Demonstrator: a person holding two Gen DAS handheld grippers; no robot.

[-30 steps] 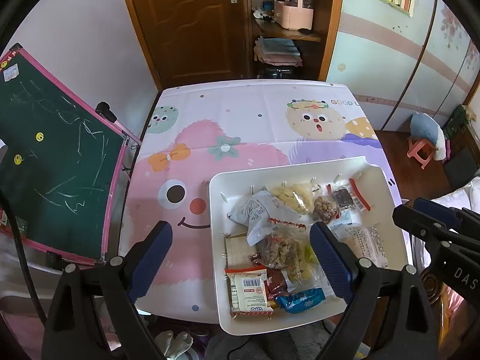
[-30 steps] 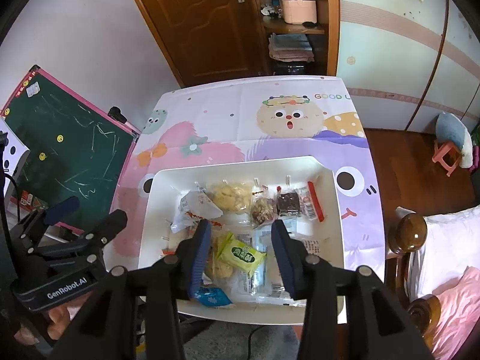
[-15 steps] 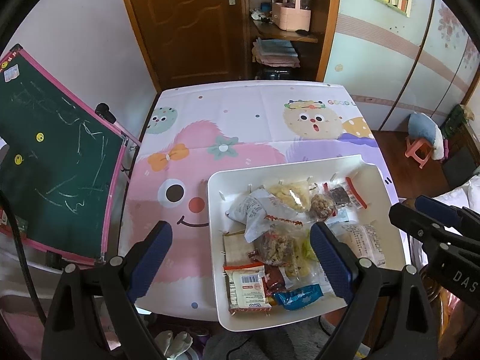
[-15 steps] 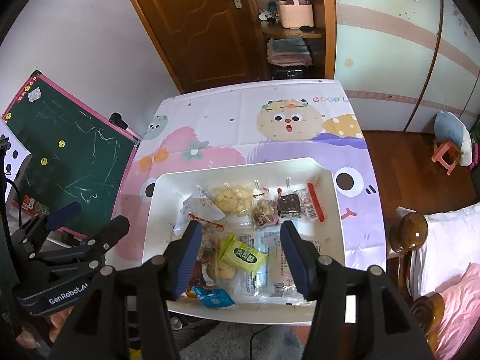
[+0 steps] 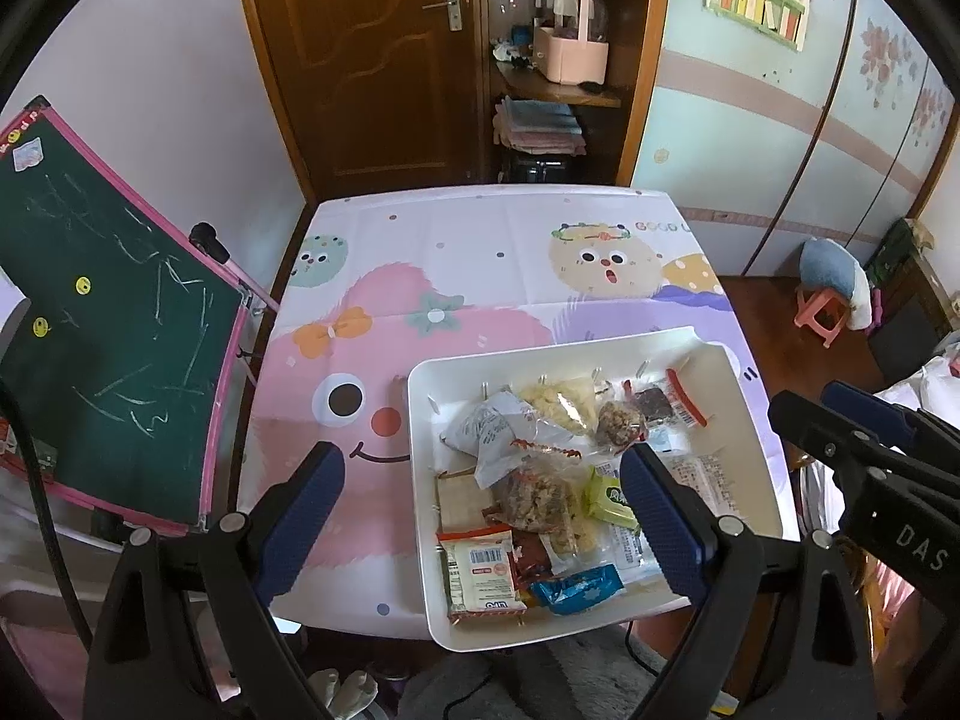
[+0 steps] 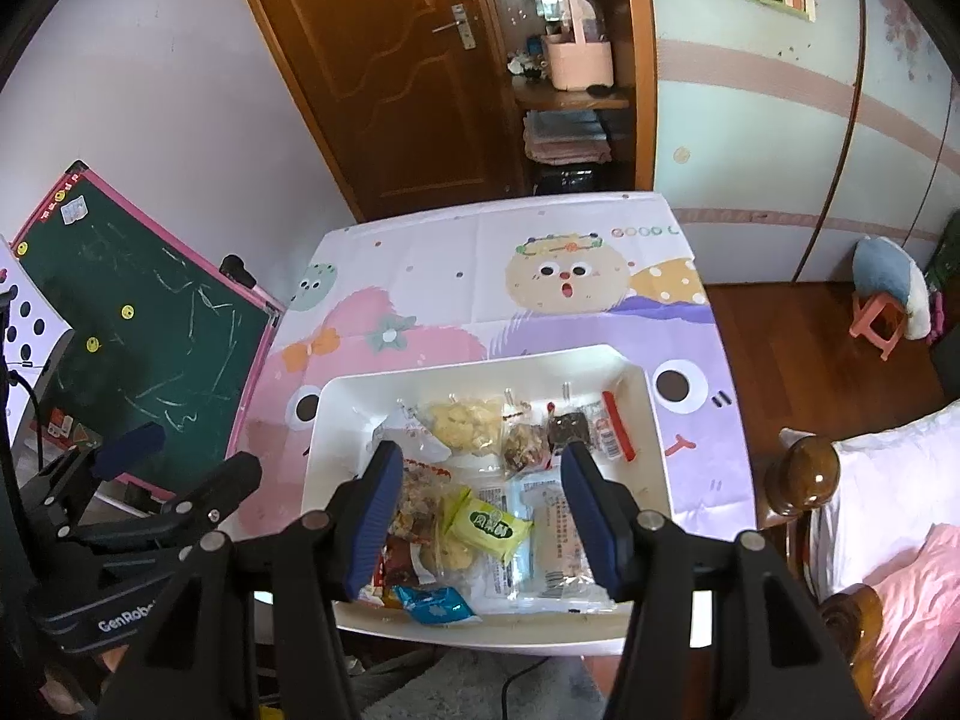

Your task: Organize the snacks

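Note:
A white tray (image 5: pixel 723 387) sits at the near right of the table and holds several snack packets in a loose heap. Among them are a green packet (image 5: pixel 609 498), a blue packet (image 5: pixel 576 588), a white packet with a red top (image 5: pixel 480 570) and a bag of yellow chips (image 5: pixel 558 396). My left gripper (image 5: pixel 480 459) hangs open above the tray's left edge, with nothing between its fingers. My right gripper (image 6: pixel 480 450) is open above the tray (image 6: pixel 339 396), over the green packet (image 6: pixel 489 525), apart from it. Neither touches a snack.
The table (image 5: pixel 480 252) wears a pastel cartoon cloth. A green chalkboard (image 5: pixel 108 360) leans at its left side. A brown door and a shelf with a pink basket (image 5: pixel 570 54) stand behind. A pink stool (image 5: pixel 822 312) and a bed with a wooden post (image 6: pixel 810 474) are on the right.
The right gripper's jaws have spread wider than a second ago. Both grippers have lifted a little away from the tray. The snacks have not moved.

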